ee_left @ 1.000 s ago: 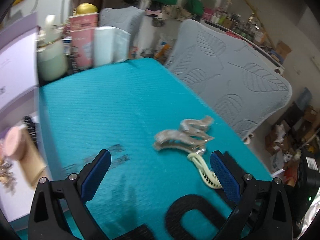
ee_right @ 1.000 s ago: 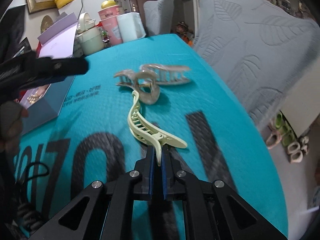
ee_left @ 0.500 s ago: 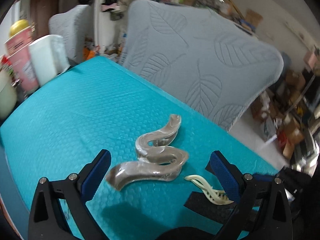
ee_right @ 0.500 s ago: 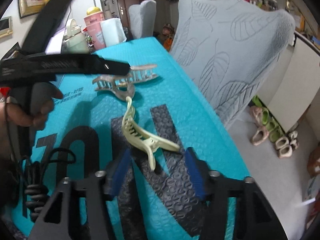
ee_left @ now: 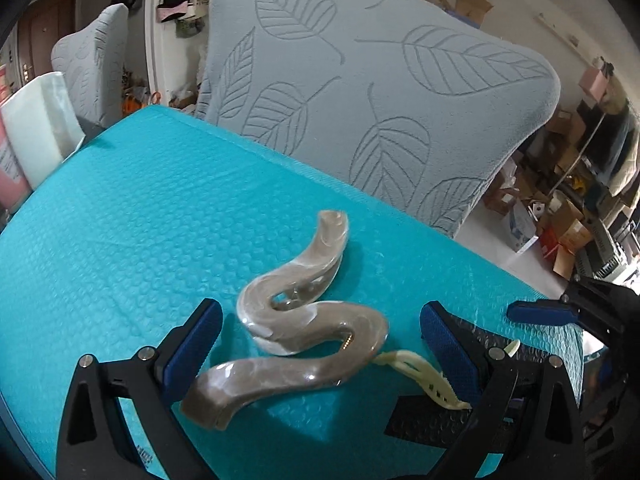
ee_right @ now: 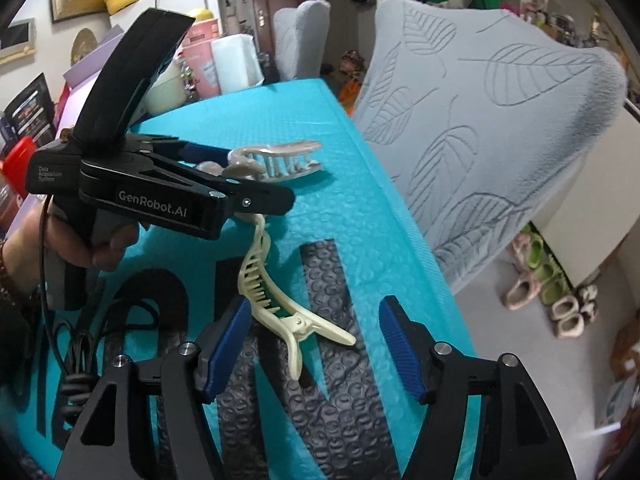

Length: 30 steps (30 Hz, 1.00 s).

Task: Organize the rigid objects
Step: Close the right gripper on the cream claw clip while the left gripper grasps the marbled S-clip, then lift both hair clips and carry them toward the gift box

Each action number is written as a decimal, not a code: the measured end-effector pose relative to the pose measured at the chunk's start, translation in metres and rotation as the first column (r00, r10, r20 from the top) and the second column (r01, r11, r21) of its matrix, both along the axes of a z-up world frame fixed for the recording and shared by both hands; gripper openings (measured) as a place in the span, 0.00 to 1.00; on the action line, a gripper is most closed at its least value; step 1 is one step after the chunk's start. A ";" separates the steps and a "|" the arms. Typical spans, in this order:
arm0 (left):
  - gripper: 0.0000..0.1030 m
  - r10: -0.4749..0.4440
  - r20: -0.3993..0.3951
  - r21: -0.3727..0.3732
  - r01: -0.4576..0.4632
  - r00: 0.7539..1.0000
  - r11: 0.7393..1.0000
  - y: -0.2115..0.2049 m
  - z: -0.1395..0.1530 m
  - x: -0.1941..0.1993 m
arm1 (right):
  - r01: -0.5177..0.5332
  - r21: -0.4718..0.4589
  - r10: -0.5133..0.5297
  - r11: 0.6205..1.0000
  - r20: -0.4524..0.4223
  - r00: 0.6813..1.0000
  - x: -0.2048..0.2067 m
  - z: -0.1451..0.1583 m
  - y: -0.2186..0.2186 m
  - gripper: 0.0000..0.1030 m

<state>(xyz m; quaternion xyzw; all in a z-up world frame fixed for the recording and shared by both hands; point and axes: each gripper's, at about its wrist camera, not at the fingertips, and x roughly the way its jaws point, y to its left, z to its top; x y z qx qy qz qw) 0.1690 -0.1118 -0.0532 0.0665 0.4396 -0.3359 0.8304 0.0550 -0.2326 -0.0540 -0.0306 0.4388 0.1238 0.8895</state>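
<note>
A marbled beige hair claw clip (ee_left: 304,320) lies on the teal bubble mat (ee_left: 140,208). My left gripper (ee_left: 320,344) is open, its blue pads on either side of the clip, close above it. The clip also shows in the right wrist view (ee_right: 280,160), partly behind the left gripper's body (ee_right: 160,196). A cream hair clip (ee_right: 276,300) lies on the mat between the pads of my open right gripper (ee_right: 316,344), free of them. Its tip shows in the left wrist view (ee_left: 420,372).
A grey leaf-patterned chair back (ee_left: 380,92) stands along the table's far edge. Cups, a white roll and boxes (ee_right: 224,64) crowd the table's far end. A black cable (ee_right: 80,356) lies at the left. Slippers (ee_right: 548,292) sit on the floor.
My right gripper let go of the cream clip and opened wide. My left gripper swung over and closed in around the marbled clip.
</note>
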 end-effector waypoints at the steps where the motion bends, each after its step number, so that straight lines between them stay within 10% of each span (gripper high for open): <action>1: 0.92 -0.001 0.002 0.002 0.000 1.000 1.000 -0.003 -0.001 0.001 | -0.008 -0.005 0.008 1.000 -0.002 1.000 0.001 0.000 0.001 0.65; 8: 0.54 0.018 0.025 0.007 -0.018 1.000 1.000 0.004 -0.002 -0.003 | -0.063 -0.005 0.063 0.998 -0.003 0.998 0.009 -0.002 0.006 0.65; 16: 0.53 0.075 0.008 0.017 -0.075 0.997 0.997 0.018 0.001 -0.014 | -0.096 0.006 0.096 0.995 -0.040 0.995 0.015 -0.008 0.005 0.62; 23: 0.53 0.089 0.016 0.032 -0.090 0.996 0.995 0.032 0.003 -0.036 | -0.136 -0.030 0.135 0.990 -0.042 0.990 0.008 -0.009 0.015 0.21; 30: 0.53 0.156 0.004 0.024 -0.157 0.988 0.987 0.050 -0.001 -0.051 | -0.091 0.008 0.091 0.996 -0.021 0.996 0.005 -0.005 0.014 0.20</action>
